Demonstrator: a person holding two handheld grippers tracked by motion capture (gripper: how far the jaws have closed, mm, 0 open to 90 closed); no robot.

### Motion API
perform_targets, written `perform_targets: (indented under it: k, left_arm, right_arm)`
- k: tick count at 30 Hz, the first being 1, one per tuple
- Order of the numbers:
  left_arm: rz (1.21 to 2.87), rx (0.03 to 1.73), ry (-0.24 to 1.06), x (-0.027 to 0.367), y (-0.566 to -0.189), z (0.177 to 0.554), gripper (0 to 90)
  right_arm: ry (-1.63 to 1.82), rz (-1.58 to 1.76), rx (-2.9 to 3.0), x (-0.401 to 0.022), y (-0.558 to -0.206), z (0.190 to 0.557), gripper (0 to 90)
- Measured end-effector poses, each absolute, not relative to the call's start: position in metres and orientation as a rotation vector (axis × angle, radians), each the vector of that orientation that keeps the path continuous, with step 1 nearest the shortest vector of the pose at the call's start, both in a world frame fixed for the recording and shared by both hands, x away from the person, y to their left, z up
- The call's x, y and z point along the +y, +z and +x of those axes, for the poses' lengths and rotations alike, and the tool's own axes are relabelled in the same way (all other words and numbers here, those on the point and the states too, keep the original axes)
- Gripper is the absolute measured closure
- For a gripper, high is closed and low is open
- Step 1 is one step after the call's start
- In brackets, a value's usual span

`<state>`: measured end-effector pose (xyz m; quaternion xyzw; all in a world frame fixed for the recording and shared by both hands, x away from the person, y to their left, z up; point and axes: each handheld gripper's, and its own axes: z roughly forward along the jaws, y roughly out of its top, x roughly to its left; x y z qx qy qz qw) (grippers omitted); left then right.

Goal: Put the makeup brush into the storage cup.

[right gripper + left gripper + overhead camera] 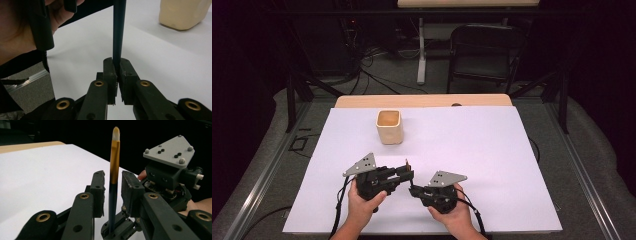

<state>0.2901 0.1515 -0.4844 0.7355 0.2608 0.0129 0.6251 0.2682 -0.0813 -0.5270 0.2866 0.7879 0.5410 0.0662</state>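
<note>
A cream cup [389, 127] stands upright on the white sheet [492, 150] that covers the desk [422, 100], toward the far left of it; its square mouth is open, and from the high view the inside looks bare, though the bottom is in shade. In the right gripper view the cup's lower part shows at the top right, well apart from the tongs. Nearer the person, both hands meet at the front middle of the sheet. The right tongs [116, 75] are clamped together on the dark handle end of a brush [113, 177], which rises straight up out of the pads [110, 72]. The left tongs [112, 187] stand around the same brush farther along it (the pads sit a little off on each side, not pressing), at the spot where the dark handle meets the gold ferrule; the pale bristle tip points up past them in the left gripper view. In the high view the brush tip shows as a small brown point between the two grippers, just beside the left one. Nothing lies on the sheet between the brush and the cup. Beyond the desk stand a black chair [484, 55] and a grey table leg [421, 55], with cables on the floor.
</note>
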Motion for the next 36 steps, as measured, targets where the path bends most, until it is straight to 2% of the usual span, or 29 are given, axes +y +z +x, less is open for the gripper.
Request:
perform_targets:
  k: [36]
  left_arm:
    - [1.688,0.614,0.041,0.1524,-0.482,0.2888,79.5]
  right_arm:
    - [1.579,0.826,2.407,-0.0784,-0.5289,0.2666,84.9]
